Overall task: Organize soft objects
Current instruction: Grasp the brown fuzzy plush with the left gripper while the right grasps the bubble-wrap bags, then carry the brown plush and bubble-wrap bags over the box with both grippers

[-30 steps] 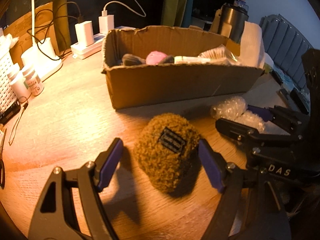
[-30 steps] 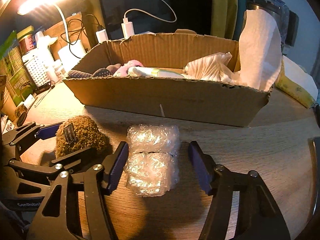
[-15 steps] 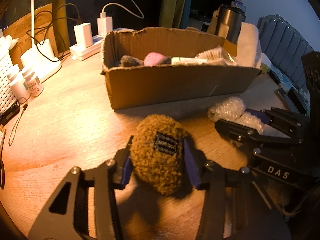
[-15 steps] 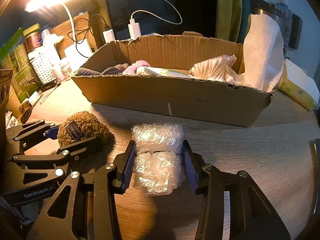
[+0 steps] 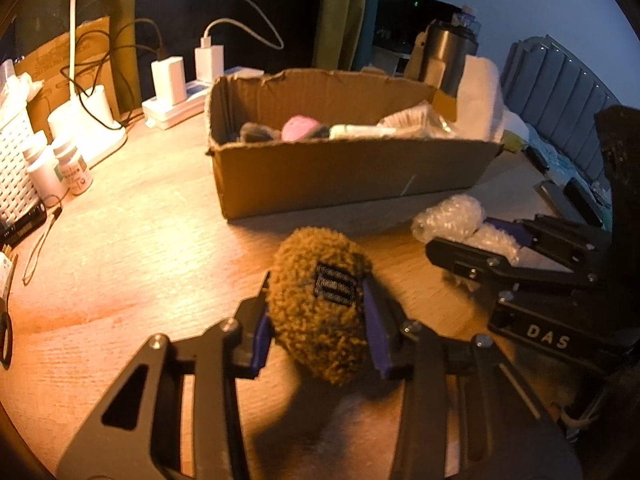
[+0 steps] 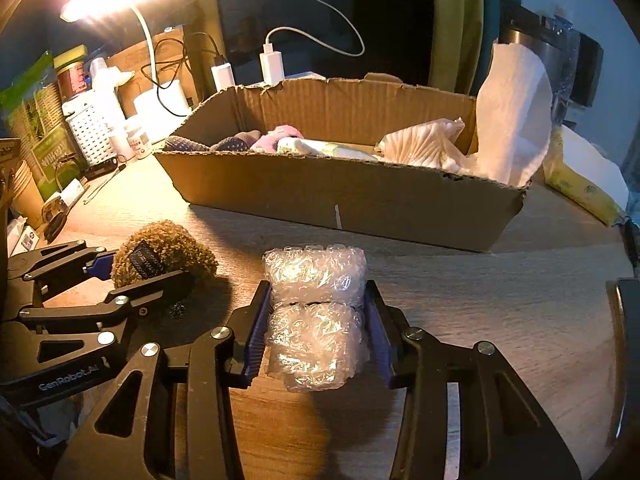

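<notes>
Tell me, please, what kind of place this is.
Probably a desk at home, perhaps in a bedroom. On the wooden desktop stand a lit desk lamp and a power strip with chargers, and what looks like a padded headboard shows behind.

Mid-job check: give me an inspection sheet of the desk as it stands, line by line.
Surface: wooden desk, lamp-lit from the left.
Job's things: fuzzy brown pouch and bubble wrap roll on the desk; cardboard box behind, already holding soft items.
Clutter: pill bottles, white basket, paper towel.
Grippers: left claw closing, pads pressing the pouch; right claw clamped on the roll.
Cables: chargers in a power strip, cords trailing behind the box.
Surroundings: curtain, dark background.
</notes>
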A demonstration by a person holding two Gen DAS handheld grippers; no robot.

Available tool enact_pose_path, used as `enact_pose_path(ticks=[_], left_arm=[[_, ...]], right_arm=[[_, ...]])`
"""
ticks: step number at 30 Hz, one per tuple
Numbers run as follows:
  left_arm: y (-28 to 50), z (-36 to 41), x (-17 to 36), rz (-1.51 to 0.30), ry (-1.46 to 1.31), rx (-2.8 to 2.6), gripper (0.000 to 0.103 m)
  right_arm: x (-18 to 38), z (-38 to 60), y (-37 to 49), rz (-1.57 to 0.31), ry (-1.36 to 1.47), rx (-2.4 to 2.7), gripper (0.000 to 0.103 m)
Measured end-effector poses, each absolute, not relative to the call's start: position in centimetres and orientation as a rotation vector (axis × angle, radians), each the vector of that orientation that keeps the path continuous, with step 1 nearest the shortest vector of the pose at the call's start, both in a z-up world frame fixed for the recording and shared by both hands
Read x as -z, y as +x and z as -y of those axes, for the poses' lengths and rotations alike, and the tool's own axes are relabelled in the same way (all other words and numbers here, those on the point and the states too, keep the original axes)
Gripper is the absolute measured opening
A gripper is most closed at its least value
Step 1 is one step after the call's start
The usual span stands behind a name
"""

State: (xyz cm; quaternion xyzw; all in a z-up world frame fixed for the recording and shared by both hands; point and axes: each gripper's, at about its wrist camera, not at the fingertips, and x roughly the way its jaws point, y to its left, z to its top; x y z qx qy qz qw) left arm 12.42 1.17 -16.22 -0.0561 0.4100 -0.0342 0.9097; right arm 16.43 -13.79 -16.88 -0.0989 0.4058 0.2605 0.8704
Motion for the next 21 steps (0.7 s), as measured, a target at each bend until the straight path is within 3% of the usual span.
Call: enact_pose_path(ticks=[21], left_arm=[[10.4,-1.1,9.5,-0.687,-0.115,0.081,0.041]], right_arm=[[11.1,14.7,15.4,-0.716,-0.214,-0.538,0.046]])
